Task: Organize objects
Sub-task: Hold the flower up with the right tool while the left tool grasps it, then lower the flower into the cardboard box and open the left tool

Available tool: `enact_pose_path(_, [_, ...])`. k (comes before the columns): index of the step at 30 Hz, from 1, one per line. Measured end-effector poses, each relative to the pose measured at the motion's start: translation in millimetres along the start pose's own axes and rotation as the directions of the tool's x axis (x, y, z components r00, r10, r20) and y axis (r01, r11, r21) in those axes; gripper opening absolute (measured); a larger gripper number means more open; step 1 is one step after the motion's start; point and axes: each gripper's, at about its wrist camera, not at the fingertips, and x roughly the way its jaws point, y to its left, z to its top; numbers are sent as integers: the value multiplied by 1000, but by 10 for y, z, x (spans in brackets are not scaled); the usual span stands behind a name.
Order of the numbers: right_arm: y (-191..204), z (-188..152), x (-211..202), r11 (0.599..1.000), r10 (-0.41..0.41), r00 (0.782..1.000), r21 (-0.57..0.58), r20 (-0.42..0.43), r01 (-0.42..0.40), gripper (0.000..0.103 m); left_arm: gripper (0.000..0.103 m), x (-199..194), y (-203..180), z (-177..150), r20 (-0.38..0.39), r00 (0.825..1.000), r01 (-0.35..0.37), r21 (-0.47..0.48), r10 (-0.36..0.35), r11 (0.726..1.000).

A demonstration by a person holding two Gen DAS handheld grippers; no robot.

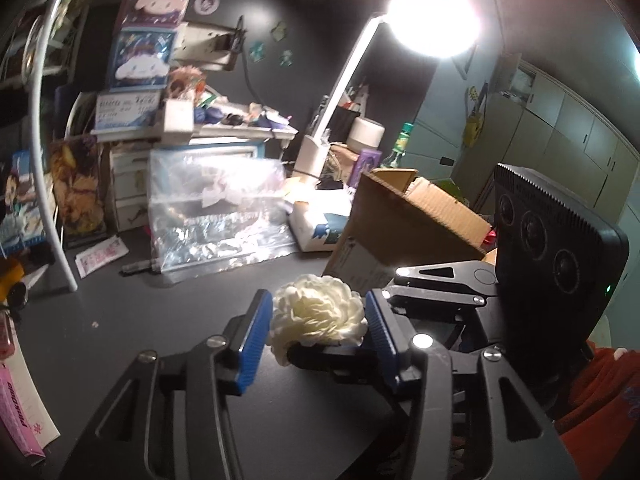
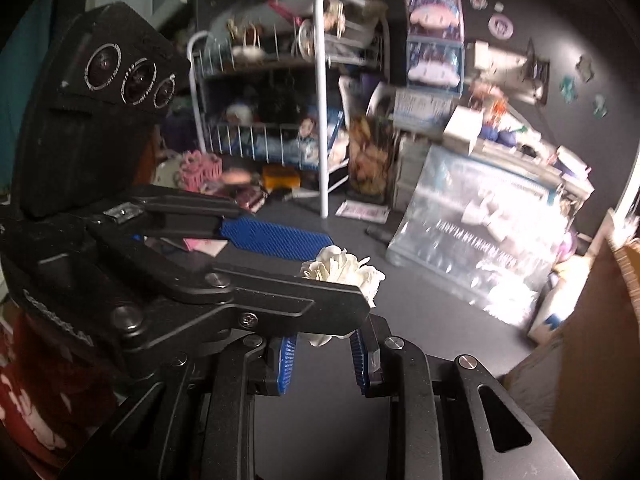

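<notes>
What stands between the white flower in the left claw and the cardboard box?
Mostly the right claw: its arm crosses from the right, between the white flower and the cardboard box behind. The flower sits between the left claw pads. Otherwise only bare dark tabletop shows there.

In the right wrist view the left tongs [image 2: 320,258] cover the lower half of the flower [image 2: 344,268]. The rack [image 2: 320,92] and the plastic bag [image 2: 480,232] are blurred. In the left wrist view lamp glare [image 1: 434,20] washes out the lamp head, and the box [image 1: 404,232] is partly hidden.
</notes>
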Motion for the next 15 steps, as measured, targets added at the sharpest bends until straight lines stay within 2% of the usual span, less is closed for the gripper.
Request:
enact_pose_path(7, [-202, 108, -479, 999, -49, 997, 1, 67, 50, 19, 32, 72, -453, 343, 14, 1000, 20, 83, -21, 996])
enact_pose_path(12, [-488, 114, -798, 994, -108, 991, 17, 82, 107, 19, 32, 335, -799, 624, -5, 999, 49, 144, -48, 988])
enact_pose_path(15, [-739, 89, -958, 988, -150, 986, 43, 66, 147, 19, 32, 587, -985, 782, -44, 996, 86, 161, -80, 983])
